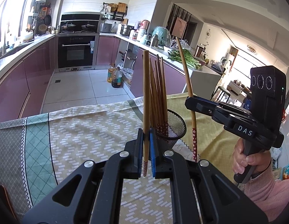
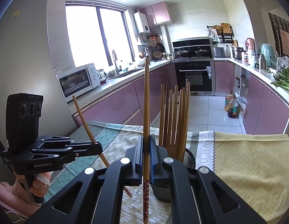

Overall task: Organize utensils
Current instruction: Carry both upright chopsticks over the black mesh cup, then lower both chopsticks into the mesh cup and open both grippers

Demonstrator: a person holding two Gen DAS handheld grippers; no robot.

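A black mesh holder (image 1: 175, 128) stands on the table and holds several wooden chopsticks (image 1: 159, 93) upright; it also shows in the right wrist view (image 2: 188, 158). My left gripper (image 1: 146, 136) is shut on one chopstick (image 1: 146, 85), held upright just left of the holder. My right gripper (image 2: 146, 143) is shut on another chopstick (image 2: 146, 102), upright, close to the left of the holder. The right gripper (image 1: 190, 100) shows in the left wrist view to the right of the holder, with its chopstick (image 1: 187, 78). The left gripper (image 2: 98, 147) with its tilted chopstick (image 2: 84, 121) shows at left.
The table is covered by a patterned green and yellow cloth (image 1: 84, 130), its far edge near the tiled floor (image 1: 75, 85). Oil bottles (image 1: 115, 77) stand on the floor. Pink kitchen cabinets (image 2: 116, 102), an oven (image 2: 194, 74) and a microwave (image 2: 79, 80) lie beyond.
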